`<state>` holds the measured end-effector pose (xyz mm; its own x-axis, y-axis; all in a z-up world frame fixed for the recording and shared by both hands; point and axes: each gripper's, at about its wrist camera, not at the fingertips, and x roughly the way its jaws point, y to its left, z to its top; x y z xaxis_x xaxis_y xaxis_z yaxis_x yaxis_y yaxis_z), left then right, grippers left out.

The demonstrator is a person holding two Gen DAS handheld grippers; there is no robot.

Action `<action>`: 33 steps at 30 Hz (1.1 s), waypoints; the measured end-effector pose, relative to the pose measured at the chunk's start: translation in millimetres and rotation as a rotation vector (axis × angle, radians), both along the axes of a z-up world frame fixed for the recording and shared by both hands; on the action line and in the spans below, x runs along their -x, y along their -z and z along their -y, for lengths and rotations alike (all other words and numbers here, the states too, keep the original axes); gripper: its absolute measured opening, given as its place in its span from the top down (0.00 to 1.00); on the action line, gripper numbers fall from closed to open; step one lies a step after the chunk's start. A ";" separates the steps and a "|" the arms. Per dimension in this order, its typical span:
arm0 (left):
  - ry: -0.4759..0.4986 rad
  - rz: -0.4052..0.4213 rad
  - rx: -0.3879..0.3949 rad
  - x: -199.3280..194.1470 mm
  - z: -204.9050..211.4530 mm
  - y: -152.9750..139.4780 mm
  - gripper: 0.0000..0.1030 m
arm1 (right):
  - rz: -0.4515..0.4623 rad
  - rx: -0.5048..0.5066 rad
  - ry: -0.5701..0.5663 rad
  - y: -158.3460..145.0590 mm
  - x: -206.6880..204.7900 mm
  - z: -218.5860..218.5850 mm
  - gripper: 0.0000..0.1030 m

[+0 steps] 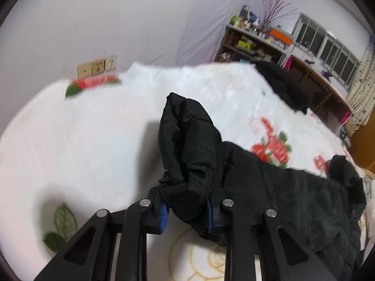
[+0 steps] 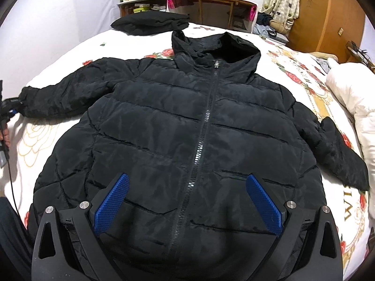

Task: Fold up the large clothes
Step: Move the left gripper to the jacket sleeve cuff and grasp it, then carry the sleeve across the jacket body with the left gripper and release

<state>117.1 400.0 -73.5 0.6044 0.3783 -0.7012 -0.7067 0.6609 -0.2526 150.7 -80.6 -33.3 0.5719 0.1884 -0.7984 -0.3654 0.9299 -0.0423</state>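
Observation:
A black hooded puffer jacket (image 2: pixel 187 121) lies face up and zipped on the flowered bed sheet (image 2: pixel 58 53), hood (image 2: pixel 215 44) at the far end and both sleeves spread out. My left gripper (image 1: pixel 187 208) is shut on the cuff of one sleeve (image 1: pixel 189 145), which bunches up between the blue pads. The right wrist view shows that gripper at the left edge (image 2: pixel 9 112), on the cuff (image 2: pixel 30 100). My right gripper (image 2: pixel 187 201) hangs open over the jacket's lower front near the zip, with nothing between its fingers. The other sleeve (image 2: pixel 339 154) lies at the right.
A second black garment (image 2: pixel 150 23) lies folded at the far end of the bed. A white duvet (image 2: pixel 346 98) is heaped along the right side. A desk and cluttered shelves (image 2: pixel 211 2) stand beyond the bed. A person's hand (image 2: pixel 4 135) shows at the left edge.

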 end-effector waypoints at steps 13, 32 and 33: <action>0.251 0.246 -0.163 -18.6 70.0 -158.2 0.80 | 0.029 -0.054 0.055 -16.5 9.1 35.7 0.03; 0.853 0.276 -0.096 -135.6 332.5 -180.8 0.81 | 0.080 -0.114 0.263 -35.5 17.6 150.3 0.03; 0.880 0.256 -0.084 -141.3 349.3 -169.5 0.81 | 0.078 -0.113 0.270 -33.8 17.2 153.8 0.03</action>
<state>258.4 50.7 96.1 0.8313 -0.2477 -0.4977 0.1305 0.9572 -0.2584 133.5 -234.4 0.5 0.6721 0.1060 -0.7328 -0.1035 0.9934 0.0488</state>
